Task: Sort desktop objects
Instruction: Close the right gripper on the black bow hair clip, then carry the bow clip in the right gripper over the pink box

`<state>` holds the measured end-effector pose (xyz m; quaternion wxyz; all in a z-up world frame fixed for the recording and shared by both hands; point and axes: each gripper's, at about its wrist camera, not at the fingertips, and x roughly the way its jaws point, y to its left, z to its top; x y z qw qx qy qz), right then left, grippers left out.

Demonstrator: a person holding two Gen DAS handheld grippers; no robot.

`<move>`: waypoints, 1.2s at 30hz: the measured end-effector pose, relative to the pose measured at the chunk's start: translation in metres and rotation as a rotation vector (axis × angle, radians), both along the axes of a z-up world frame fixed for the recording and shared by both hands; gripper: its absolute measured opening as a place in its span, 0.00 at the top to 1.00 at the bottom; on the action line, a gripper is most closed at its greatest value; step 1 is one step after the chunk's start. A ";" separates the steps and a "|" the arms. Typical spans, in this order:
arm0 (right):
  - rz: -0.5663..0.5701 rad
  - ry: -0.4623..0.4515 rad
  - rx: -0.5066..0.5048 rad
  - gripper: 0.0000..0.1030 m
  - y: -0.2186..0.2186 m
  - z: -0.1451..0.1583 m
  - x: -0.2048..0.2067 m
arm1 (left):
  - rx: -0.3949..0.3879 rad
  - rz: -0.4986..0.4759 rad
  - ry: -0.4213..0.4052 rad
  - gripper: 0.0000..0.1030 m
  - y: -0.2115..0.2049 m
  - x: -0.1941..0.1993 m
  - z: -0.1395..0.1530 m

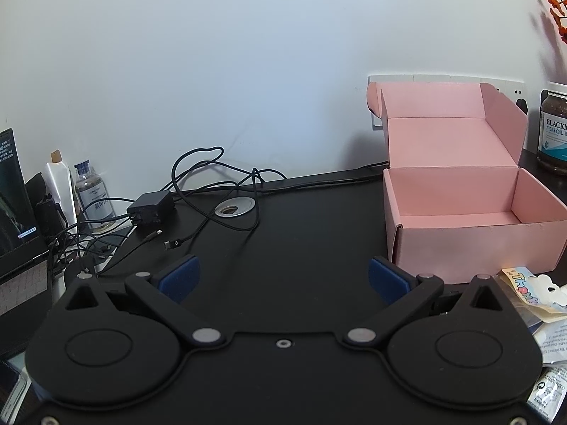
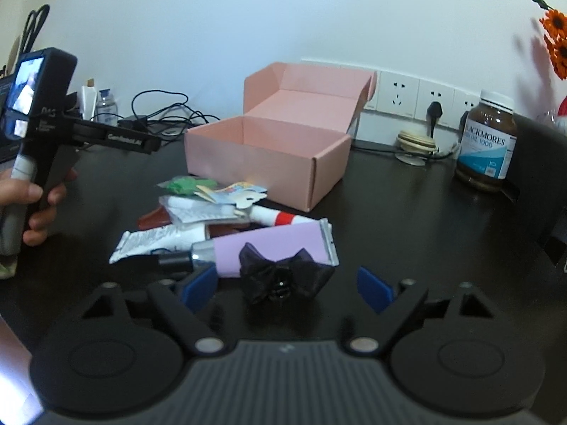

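Both wide apart: left hand-held gripper (image 1: pixel 283 278) over bare table (image 1: pixel 301 226) mid-frame; right hand-held gripper (image 2: pixel 287 287) flanking black bow (image 2: pixel 283 272), lower centre.

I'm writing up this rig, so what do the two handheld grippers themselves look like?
Both are matte black, with round disc housings, silver pivot pins and angled linkage arms ending in blue-padded fingers: the left gripper and the right gripper, whose base is ribbed grey. Seen from the right wrist camera, the left one carries white lettering, a small lit screen and a pistol handle.
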<state>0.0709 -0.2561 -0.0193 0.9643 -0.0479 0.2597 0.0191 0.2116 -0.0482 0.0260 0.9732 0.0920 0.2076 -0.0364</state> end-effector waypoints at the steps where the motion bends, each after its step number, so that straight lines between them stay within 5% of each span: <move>1: 0.003 -0.003 -0.007 0.24 0.000 -0.001 0.000 | 0.000 0.000 0.001 0.00 0.000 0.000 0.000; 5: 0.005 0.001 0.010 0.45 -0.004 -0.003 0.002 | 0.006 0.000 0.001 0.00 -0.001 0.000 0.000; 14: -0.019 0.006 0.048 0.65 -0.011 -0.007 0.005 | 0.009 0.000 0.005 0.00 -0.001 0.000 -0.001; 25: -0.058 -0.041 0.065 0.67 -0.017 0.002 0.001 | 0.011 0.006 0.011 0.00 -0.002 0.000 -0.001; 36: -0.047 -0.112 -0.022 0.67 -0.011 0.031 0.020 | 0.005 0.007 0.017 0.00 0.000 0.001 -0.001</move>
